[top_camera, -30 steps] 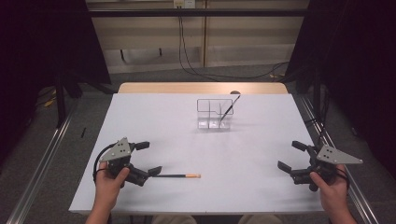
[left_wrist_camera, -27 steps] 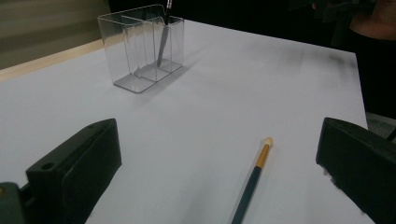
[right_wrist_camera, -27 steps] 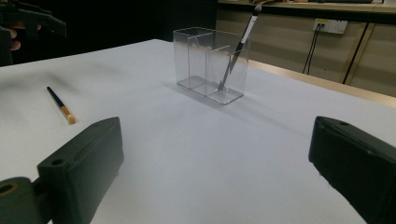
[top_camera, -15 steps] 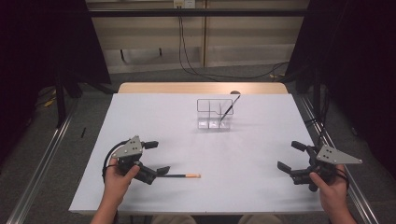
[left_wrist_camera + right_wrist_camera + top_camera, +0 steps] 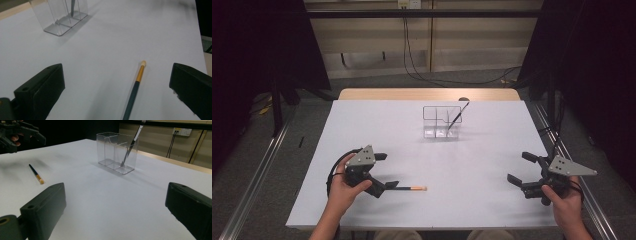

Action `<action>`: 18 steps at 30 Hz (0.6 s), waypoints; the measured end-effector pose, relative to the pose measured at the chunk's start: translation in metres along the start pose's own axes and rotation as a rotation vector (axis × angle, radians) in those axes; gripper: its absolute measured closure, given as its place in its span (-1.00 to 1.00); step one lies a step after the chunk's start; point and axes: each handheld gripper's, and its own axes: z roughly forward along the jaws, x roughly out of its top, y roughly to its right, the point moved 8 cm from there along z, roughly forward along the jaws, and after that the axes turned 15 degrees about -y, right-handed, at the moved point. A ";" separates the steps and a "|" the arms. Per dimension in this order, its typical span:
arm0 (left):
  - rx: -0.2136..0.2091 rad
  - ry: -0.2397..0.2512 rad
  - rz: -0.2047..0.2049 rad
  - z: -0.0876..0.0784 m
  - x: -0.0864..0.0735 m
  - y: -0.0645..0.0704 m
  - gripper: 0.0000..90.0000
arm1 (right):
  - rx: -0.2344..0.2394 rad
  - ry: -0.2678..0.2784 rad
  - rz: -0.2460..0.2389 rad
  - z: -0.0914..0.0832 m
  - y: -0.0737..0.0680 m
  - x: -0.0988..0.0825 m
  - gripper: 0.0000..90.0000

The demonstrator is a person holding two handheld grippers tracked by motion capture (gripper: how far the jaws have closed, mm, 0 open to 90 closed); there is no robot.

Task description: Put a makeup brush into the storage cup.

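Your dark-handled brush (image 5: 135, 86), gold ferrule and pale tip, lies flat on the white table between your left gripper's (image 5: 116, 87) spread jaws, untouched.

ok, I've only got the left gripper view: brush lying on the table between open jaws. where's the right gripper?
Observer: The right gripper is held over the near right corner of the table, jaws open, nothing in them.
Operator: The clear holder's top is cut off here. What's in it?
Observer: One dark brush leans in the right end compartment of the clear holder, with its top sticking out above the rim.
Operator: Which way does the loose brush lie?
Observer: In the high view the loose brush lies crosswise near the front edge, with its pale tip pointing to the table's right.
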 end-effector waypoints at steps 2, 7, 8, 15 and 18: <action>-0.004 -0.043 -0.001 0.003 -0.001 0.000 -1.00 | -0.001 0.000 -0.001 0.000 0.000 0.000 -0.93; -0.001 -0.116 0.015 0.008 -0.005 0.000 -1.00 | 0.001 -0.002 0.001 0.000 0.000 0.000 -0.93; -0.004 -0.134 0.018 0.009 -0.007 0.000 -1.00 | 0.003 0.001 0.000 0.000 0.000 0.000 -0.93; -0.022 -0.240 -0.006 0.016 -0.015 0.000 -1.00 | 0.008 0.001 -0.002 0.000 -0.001 0.000 -0.93; -0.028 -0.313 0.008 0.018 -0.021 0.001 -1.00 | 0.007 0.000 -0.007 0.000 -0.001 0.000 -0.93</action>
